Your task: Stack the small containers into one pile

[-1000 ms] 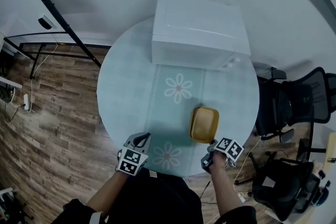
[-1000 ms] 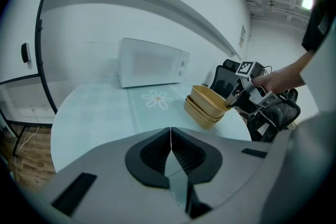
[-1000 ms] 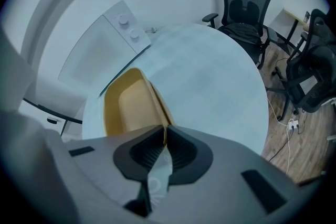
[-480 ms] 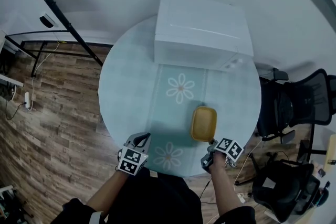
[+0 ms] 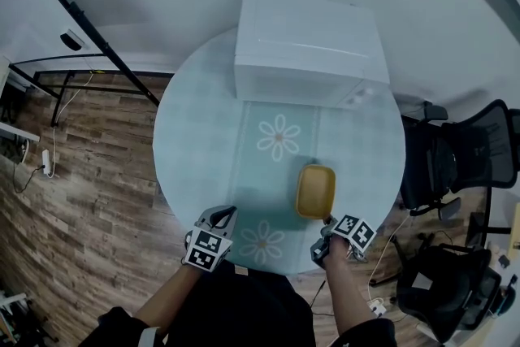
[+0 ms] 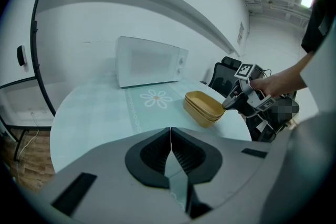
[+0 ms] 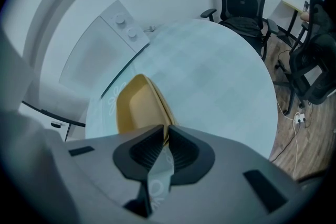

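On the round pale-teal table (image 5: 195,134), two mustard-yellow plastic containers (image 5: 316,191) sit nested at four o'clock, the right claw (image 5: 328,224) pinching the top one's near rim and the left claw (image 5: 225,213) closed, empty, at seven; stacking looks done, so next is probably release and withdrawal.

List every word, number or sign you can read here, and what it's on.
No readable words or numbers in any view.
Microwave: any print on its front is too small to read.
Left claw and right claw: only black-and-white square patterns, no letters.
Containers: plain yellow, no label.
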The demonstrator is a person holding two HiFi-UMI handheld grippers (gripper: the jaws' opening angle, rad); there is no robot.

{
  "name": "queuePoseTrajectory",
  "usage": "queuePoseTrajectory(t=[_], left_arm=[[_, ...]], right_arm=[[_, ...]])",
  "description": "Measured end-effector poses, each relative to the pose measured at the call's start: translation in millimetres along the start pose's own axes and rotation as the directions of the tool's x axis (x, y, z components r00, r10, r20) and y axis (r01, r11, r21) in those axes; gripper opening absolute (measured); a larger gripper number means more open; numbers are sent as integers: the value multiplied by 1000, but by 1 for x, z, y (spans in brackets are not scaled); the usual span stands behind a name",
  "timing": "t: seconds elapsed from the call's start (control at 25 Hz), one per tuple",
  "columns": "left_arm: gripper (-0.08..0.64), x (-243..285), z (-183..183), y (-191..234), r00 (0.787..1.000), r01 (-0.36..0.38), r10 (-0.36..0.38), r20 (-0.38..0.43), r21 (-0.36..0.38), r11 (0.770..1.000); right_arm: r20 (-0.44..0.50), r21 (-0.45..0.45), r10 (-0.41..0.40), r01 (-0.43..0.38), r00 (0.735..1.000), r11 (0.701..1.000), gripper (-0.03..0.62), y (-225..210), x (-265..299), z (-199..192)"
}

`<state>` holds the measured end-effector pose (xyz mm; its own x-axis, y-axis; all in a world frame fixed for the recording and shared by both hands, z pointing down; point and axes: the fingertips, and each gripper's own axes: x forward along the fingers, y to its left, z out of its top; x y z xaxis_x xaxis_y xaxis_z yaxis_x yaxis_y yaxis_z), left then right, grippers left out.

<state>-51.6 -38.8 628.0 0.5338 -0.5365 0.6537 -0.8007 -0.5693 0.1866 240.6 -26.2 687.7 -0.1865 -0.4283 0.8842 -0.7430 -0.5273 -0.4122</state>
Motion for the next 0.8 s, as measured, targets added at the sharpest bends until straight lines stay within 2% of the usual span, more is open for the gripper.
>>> queuePoseTrajectory(t=[0.24, 0.32, 0.4, 0.48, 0.64, 0.8], left_arm=[[14, -1, 18, -1, 999, -1, 1, 34, 17, 1000], [15, -3, 25, 0, 999, -4, 3, 46, 26, 1000], [14, -4, 33, 1, 998, -7, 5, 59, 34, 999], [14, -6, 41, 1, 997, -9, 6, 74, 41, 999], [14, -11, 59, -2, 993, -9, 5, 119, 36, 999], [14, -20, 88, -4, 984, -22, 16, 180, 28, 999]], right_arm=[[132, -84, 18, -7, 991, 996, 37, 9, -25, 11], [173, -107, 57, -39, 983, 993, 37, 20, -35, 13], [199, -138, 142, -115, 970, 984, 35, 40, -42, 12], [208, -178, 244, -209, 947, 962, 31, 63, -48, 9], [165, -254, 379, -332, 910, 908, 25, 109, -51, -8], [139, -389, 478, -396, 868, 832, 25, 152, -57, -23]])
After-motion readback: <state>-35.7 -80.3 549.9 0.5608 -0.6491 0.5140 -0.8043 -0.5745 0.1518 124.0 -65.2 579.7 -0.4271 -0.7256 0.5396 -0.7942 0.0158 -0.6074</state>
